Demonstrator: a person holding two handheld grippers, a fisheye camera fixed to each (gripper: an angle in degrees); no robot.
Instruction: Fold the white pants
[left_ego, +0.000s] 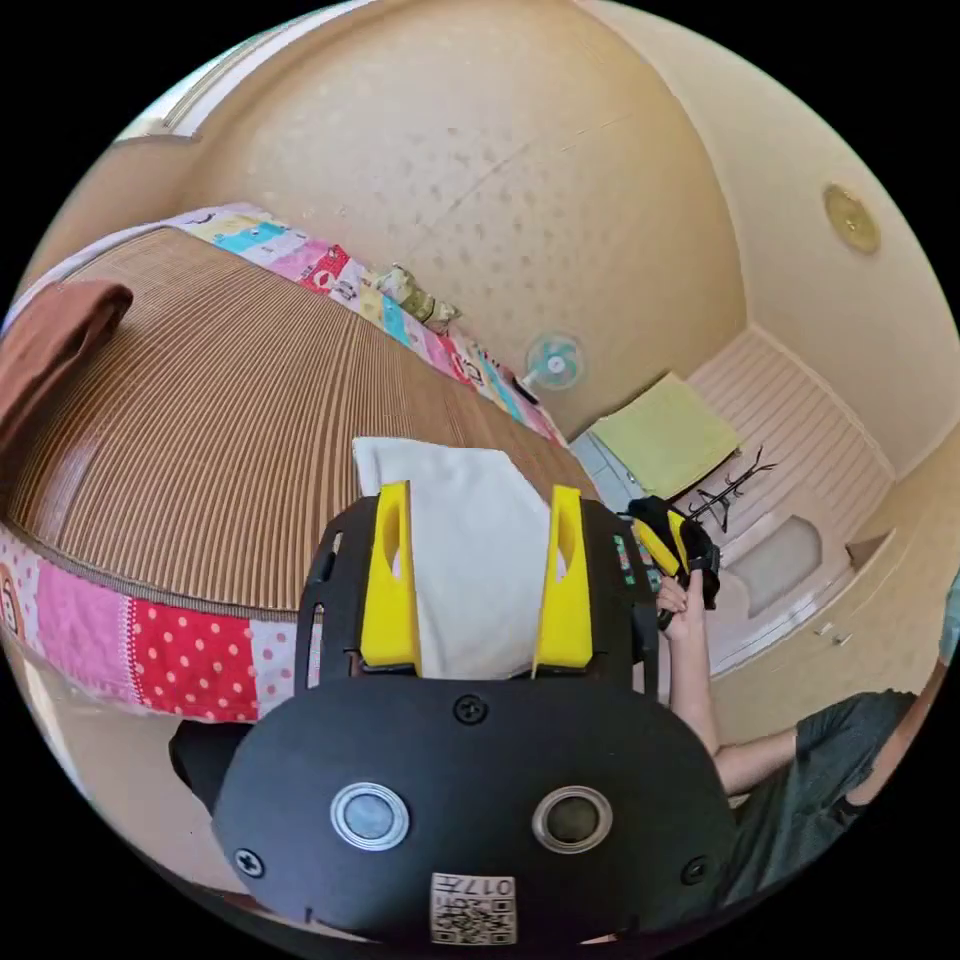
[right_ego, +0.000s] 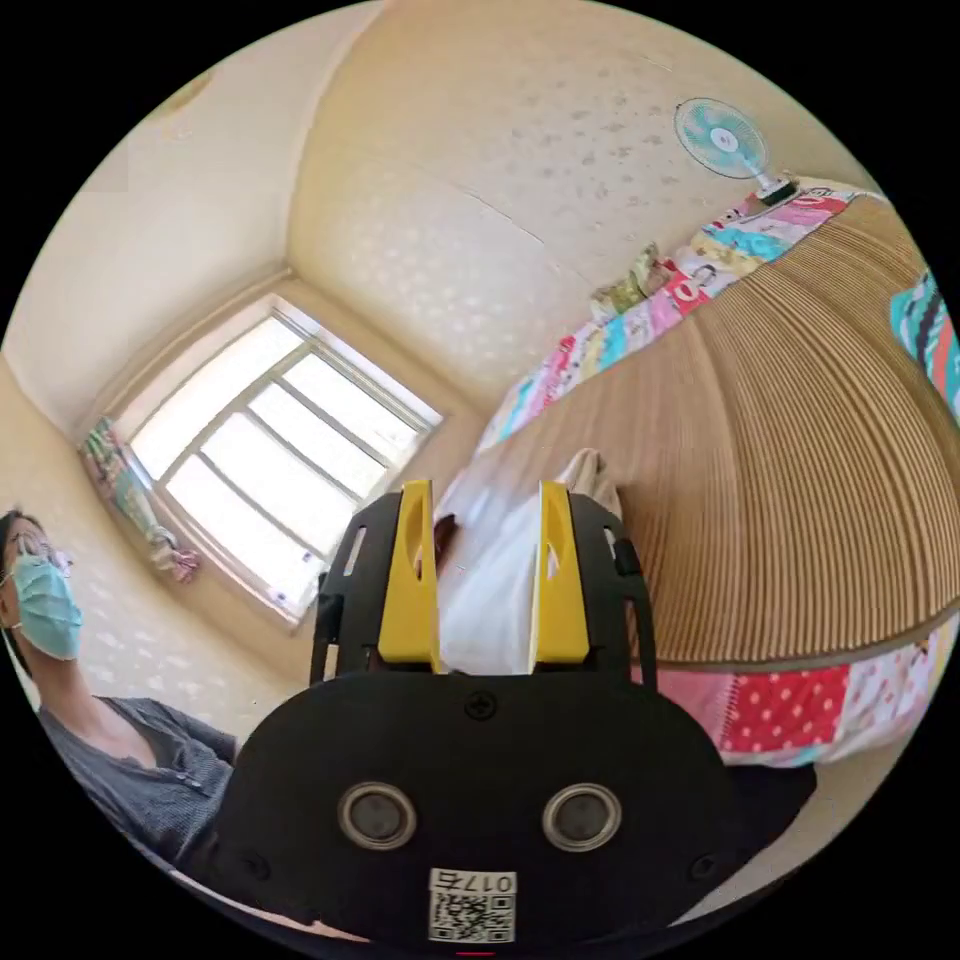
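The white pants (left_ego: 470, 545) lie folded into a compact rectangle near the edge of a bed's woven mat (left_ego: 230, 420). My left gripper (left_ego: 480, 495) hovers just in front of them, yellow jaws wide apart and holding nothing. The right gripper (left_ego: 668, 545) is held in a hand off the right side of the bed, apart from the pants. In the right gripper view, the pants (right_ego: 495, 590) appear edge-on beyond my right gripper (right_ego: 485, 495), whose jaws stand open. The mat (right_ego: 800, 450) stretches to the right.
A brown garment (left_ego: 55, 335) lies on the mat's far left. A patchwork sheet (left_ego: 150, 640) hangs over the bed edge. A small fan (left_ego: 553, 362), a coat rack (left_ego: 730, 490) and a window (right_ego: 280, 440) surround the bed. A person's torso in a dark shirt (right_ego: 150, 780) is nearby.
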